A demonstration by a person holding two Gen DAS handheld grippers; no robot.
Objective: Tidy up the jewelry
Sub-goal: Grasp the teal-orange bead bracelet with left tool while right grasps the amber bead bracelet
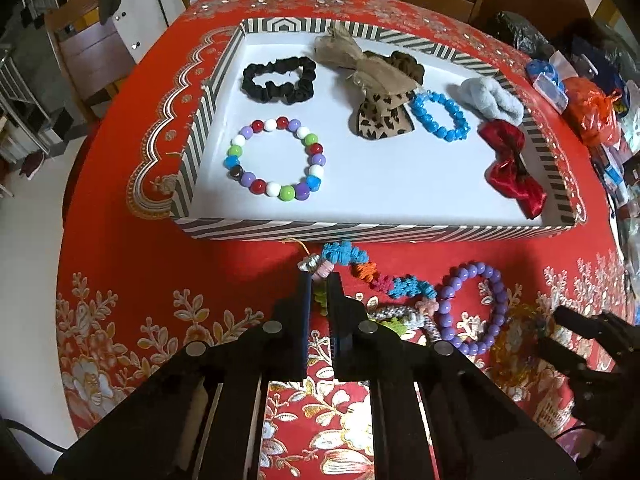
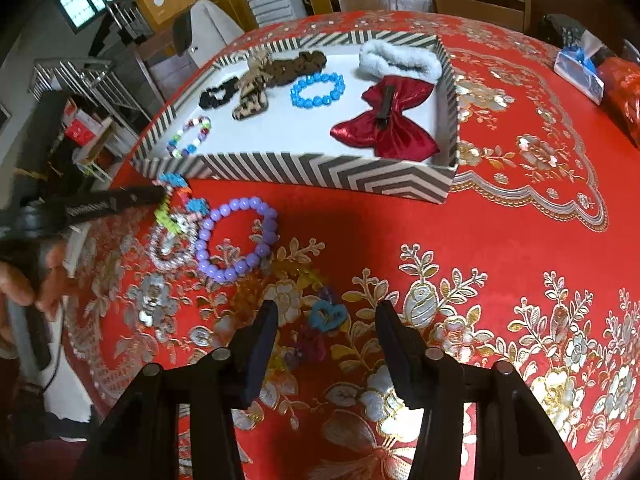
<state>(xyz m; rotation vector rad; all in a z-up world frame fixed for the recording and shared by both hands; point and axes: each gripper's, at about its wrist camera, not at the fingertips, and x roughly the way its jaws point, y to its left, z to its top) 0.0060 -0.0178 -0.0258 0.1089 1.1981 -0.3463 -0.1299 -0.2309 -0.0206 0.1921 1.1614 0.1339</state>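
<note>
A striped tray (image 1: 280, 233) (image 2: 320, 168) with a white floor holds scrunchies, bows and bead bracelets. In front of it on the red cloth lies a multicoloured ruffled string (image 1: 360, 264) (image 2: 188, 204). My left gripper (image 1: 319, 277) (image 2: 160, 196) is shut on that string's pink and silver end. To the right lie a purple bead bracelet (image 1: 476, 269) (image 2: 240, 203) and an amber bracelet (image 1: 516, 344) (image 2: 280, 280). My right gripper (image 2: 326, 312) (image 1: 560, 332) stands open over the amber bracelet. A small teal hair tie (image 2: 326, 317) lies between its fingers, and the pads do not touch it.
Inside the tray are a black scrunchie (image 1: 278, 80), a mixed-colour bead bracelet (image 1: 276, 160), a leopard bow (image 1: 380, 120), a blue bracelet (image 1: 440, 116), a grey fluffy scrunchie (image 1: 492, 98) and a red bow (image 1: 512, 168). Plastic bags (image 1: 592, 108) crowd the table's right edge. Chairs stand behind.
</note>
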